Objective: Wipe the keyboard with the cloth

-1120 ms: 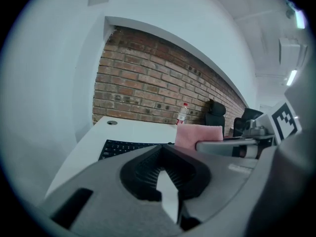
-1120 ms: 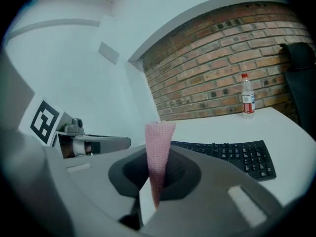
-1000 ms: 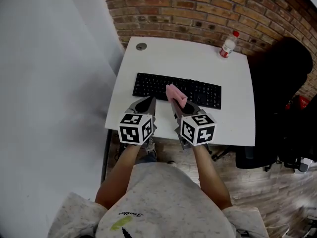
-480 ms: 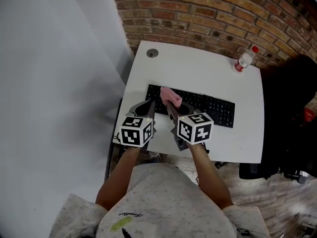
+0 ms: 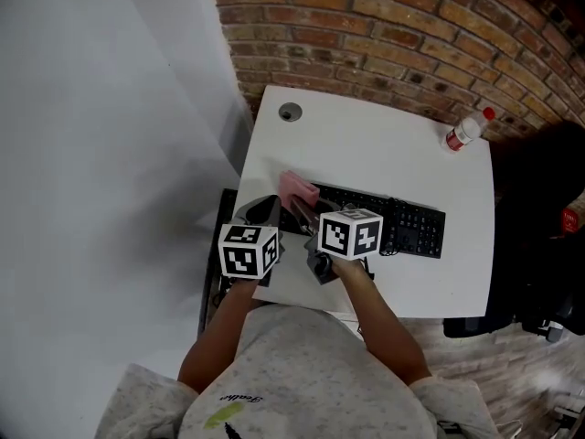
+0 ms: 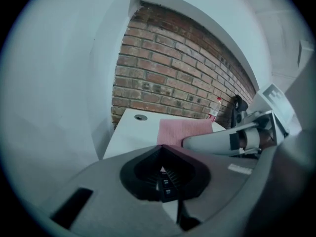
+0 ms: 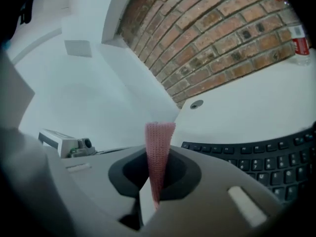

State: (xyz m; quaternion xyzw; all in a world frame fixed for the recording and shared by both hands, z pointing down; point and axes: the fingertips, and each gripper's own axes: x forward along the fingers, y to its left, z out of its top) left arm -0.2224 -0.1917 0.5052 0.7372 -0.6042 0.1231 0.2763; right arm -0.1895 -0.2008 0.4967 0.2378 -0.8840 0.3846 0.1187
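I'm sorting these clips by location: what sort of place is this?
Probably an office or home study corner: a white desk set against a brick wall, a black keyboard on it, and a black wheeled office chair beside it.

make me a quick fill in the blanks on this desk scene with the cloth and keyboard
The right claw is shut on the ___ cloth.
In the head view the cloth is over the ___ end of the black keyboard.
The bottle on the table has a ___ cap.
The wall behind the bottle is made of ___.
Missing words: pink; left; red; brick.
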